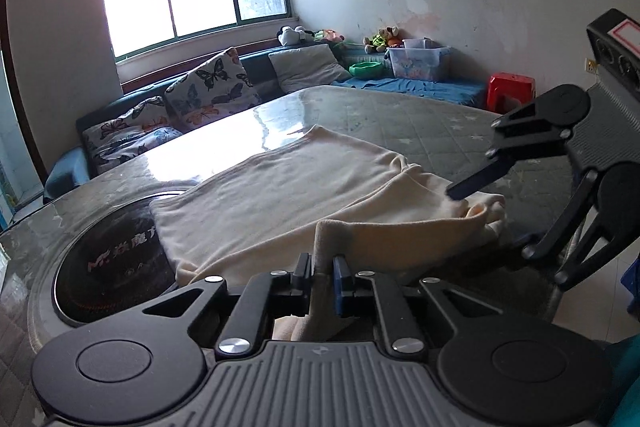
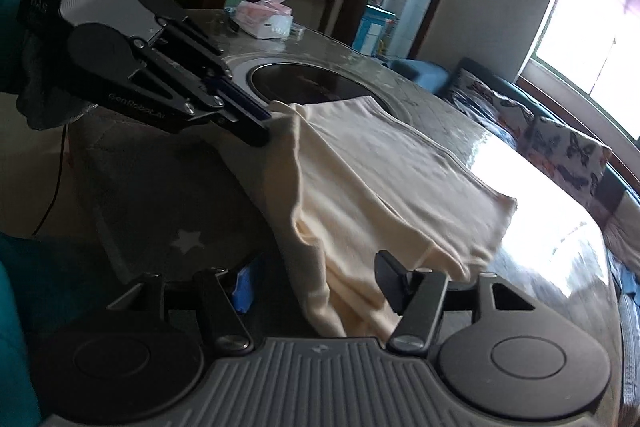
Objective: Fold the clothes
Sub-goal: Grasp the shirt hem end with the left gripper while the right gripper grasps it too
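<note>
Cream garment [image 1: 280, 195] lies spread on the bench [image 1: 420, 123] (near edge lifted). Left hand-held gripper [image 1: 322, 273] pinches a fold tight. Right hand-held gripper [image 2: 316, 287] stands half-open, cloth between its jaws, ungripped.

Glossy table [image 1: 420, 123] with inset round black cooktop [image 1: 116, 255], cream garment [image 1: 288, 195] spread across, tissue pack [image 2: 264, 17] at far edge.

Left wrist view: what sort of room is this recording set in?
Most likely a home living or dining room: a sofa with butterfly cushions under the window, stuffed toys along the wall, and a dining table.
</note>
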